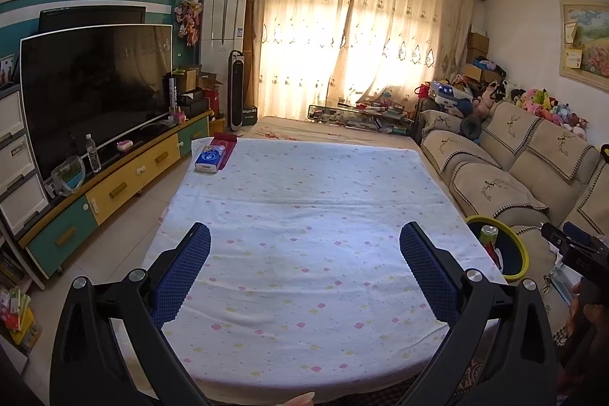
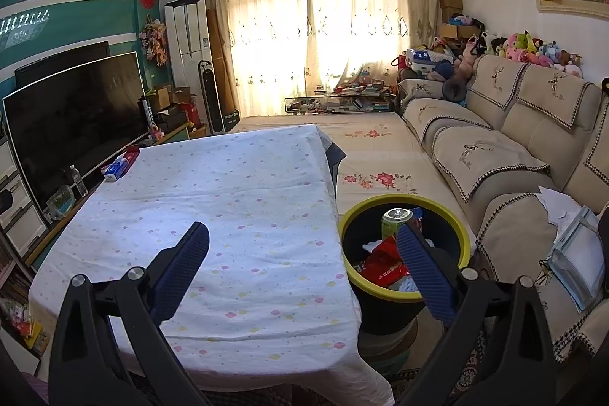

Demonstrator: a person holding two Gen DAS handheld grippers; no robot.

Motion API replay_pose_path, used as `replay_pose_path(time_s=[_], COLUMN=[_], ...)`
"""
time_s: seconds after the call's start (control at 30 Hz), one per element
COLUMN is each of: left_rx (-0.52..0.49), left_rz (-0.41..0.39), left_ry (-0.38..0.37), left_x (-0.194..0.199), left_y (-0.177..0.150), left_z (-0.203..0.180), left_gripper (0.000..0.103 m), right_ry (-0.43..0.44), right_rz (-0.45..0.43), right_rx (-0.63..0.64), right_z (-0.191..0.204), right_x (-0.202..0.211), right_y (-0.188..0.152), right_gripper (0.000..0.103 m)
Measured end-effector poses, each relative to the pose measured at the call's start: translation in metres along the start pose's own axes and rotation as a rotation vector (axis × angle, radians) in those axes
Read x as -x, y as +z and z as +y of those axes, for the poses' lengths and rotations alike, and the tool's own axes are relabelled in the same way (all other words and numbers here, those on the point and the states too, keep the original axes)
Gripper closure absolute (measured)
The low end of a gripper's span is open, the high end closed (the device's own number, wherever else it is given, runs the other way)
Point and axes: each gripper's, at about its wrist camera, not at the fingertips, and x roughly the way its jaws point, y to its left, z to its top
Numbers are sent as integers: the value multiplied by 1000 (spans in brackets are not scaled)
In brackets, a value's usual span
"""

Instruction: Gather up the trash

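A black bin with a yellow-green rim (image 2: pixel 455 215) stands right of the table, between it and the sofa. It holds a green can (image 2: pixel 396 221), a red wrapper (image 2: pixel 382 259) and other scraps. The bin also shows in the left wrist view (image 1: pixel 523 253) with the can (image 1: pixel 488 234) inside. My left gripper (image 1: pixel 304 234) is open and empty above the near part of the white dotted tablecloth (image 1: pixel 297 215). My right gripper (image 2: pixel 302 234) is open and empty over the table's right edge, its right finger in front of the bin. The right gripper's body also shows in the left wrist view (image 1: pixel 571 248).
A blue tissue pack (image 1: pixel 210 158) on a red tray lies at the table's far left corner. A TV (image 1: pixel 95 90) on a low cabinet runs along the left. A beige sofa (image 2: pixel 495 155) runs along the right, with papers and a clear bag (image 2: pixel 578 253) on it.
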Motion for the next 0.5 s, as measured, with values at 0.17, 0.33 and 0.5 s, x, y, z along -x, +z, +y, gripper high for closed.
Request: replay_pose_path(time_s=[0.17, 0.33, 0.5], left_rx=[0, 0, 0], left_rz=[0, 1, 1], left_ry=[-1, 1, 0], left_x=[0, 0, 0], left_y=[0, 0, 0], left_z=[0, -1, 0], left_gripper=[5, 5, 5], right_ry=[2, 3, 5], right_rz=[2, 5, 7], right_rx=[0, -2, -3], right_z=[1, 2, 3], right_x=[-1, -2, -5], right_y=[-1, -3, -6], right_gripper=[9, 9, 9])
